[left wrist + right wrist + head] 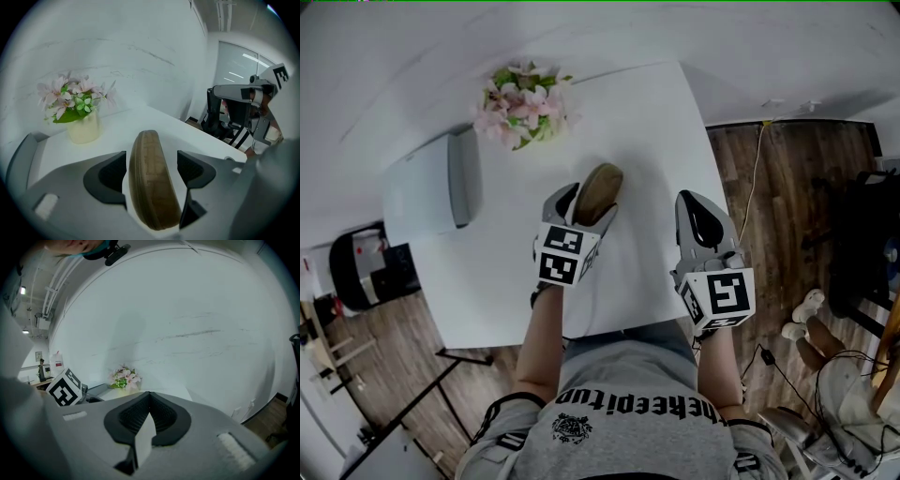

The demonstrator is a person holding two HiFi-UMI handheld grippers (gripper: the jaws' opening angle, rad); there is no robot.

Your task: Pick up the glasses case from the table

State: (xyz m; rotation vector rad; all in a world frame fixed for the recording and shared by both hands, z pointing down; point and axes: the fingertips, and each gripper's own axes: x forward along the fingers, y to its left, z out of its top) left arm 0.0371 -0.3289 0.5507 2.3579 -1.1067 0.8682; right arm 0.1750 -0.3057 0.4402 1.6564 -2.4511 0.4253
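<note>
- Glasses case (152,183), brown and rounded, lies about mid-table (647,122), well short of the far edge where a pot of flowers (525,103) stands.
- Step in hand, as I judge it: the reach is done and the grasp is not yet made. The case rests on the table, unlifted.
- Left tool (151,161) is spread wide and straddles the case lengthwise. One dark pad sits on each side, with a sliver of white table showing between pad and case, so neither presses on it.
- Next move likely calls for squeezing evenly on the curved flanks, low enough that the case does not squirt out, then lifting straight up.
- Right tool (149,401) hangs near the table's right edge, tips pressed together, holding nothing.
</note>
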